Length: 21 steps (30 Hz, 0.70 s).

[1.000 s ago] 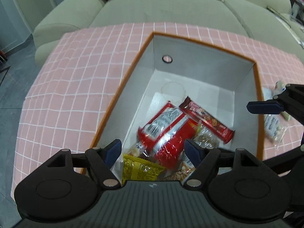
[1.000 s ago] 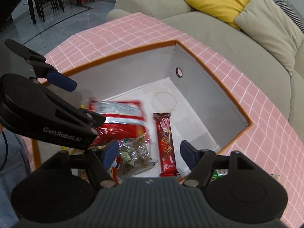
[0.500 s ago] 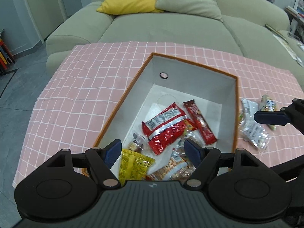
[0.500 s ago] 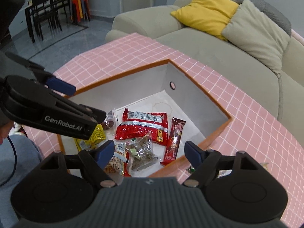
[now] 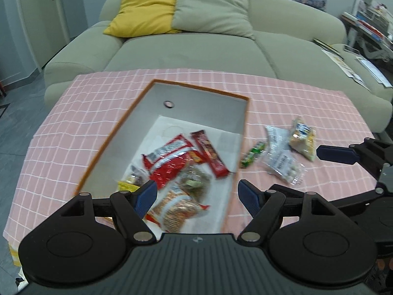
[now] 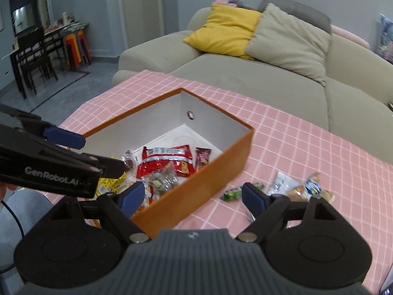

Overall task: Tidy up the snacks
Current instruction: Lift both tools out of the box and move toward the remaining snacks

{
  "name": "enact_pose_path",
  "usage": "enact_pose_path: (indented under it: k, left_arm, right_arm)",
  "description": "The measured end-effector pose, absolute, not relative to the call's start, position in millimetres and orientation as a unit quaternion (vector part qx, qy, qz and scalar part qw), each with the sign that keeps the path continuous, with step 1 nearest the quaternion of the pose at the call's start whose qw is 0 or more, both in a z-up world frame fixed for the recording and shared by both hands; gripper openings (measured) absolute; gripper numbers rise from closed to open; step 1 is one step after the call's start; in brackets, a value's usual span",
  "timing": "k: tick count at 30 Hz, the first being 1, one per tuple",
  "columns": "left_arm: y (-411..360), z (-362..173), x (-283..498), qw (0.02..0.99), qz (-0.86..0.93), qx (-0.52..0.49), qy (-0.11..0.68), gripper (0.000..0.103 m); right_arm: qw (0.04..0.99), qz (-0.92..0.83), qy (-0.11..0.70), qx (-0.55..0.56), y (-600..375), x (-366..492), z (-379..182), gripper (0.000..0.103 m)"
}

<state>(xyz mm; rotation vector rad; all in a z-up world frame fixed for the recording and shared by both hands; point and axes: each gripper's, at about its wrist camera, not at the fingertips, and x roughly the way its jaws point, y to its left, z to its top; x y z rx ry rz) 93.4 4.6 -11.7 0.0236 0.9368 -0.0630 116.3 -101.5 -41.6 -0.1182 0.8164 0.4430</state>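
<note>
An orange box (image 5: 118, 127) (image 6: 211, 172) with a grey inside stands on the pink checked tablecloth (image 5: 73, 123). Several snack packs lie in it, among them a red bag (image 5: 169, 162) (image 6: 164, 157) and a red bar (image 5: 208, 154). To its right on the cloth lie a small green pack (image 5: 253, 154) (image 6: 231, 194), a clear bag (image 5: 282, 157) and a yellowish bag (image 5: 302, 137) (image 6: 314, 189). My left gripper (image 5: 197, 195) hangs open above the box's near end, empty. My right gripper (image 6: 190, 196) is over the box's near corner, its jaws opening with nothing between them.
A green sofa (image 5: 196, 41) with a yellow cushion (image 5: 145, 9) and a grey-green cushion (image 5: 211, 5) stands behind the table. Papers lie on the sofa's right end (image 5: 343, 56). Dark chairs and a table (image 6: 32, 56) stand at the far left of the room.
Both grippers pulled back and rose away from the box, so the whole box and the loose packs beside it came into view. The right gripper's jaws spread wider.
</note>
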Motion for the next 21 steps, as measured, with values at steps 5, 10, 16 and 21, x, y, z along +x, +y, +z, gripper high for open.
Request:
enact_pose_path:
  k: [5,10,16,21]
  left_arm:
    - [-22,-18,85,0.890,-0.058,0.018,0.452,0.088]
    - [-49,-31,82,0.886,-0.091,0.024,0.454,0.088]
    - [-73,-49,81,0.887,-0.106,0.020,0.449,0.088]
    - [-87,-67,81,0.887,-0.115,0.014,0.447,0.088]
  right_arm:
    - [0.897,0.191,0.397,-0.029,-132,100,-52,0.085]
    - [0.902,0.164,0.400,-0.012,-165,88,-68,0.085]
    - [0.907,0.133,0.400,0.002,-196,77,-89,0.085]
    - [0.909,0.116,0.399,0.011,-213,70,-107,0.085]
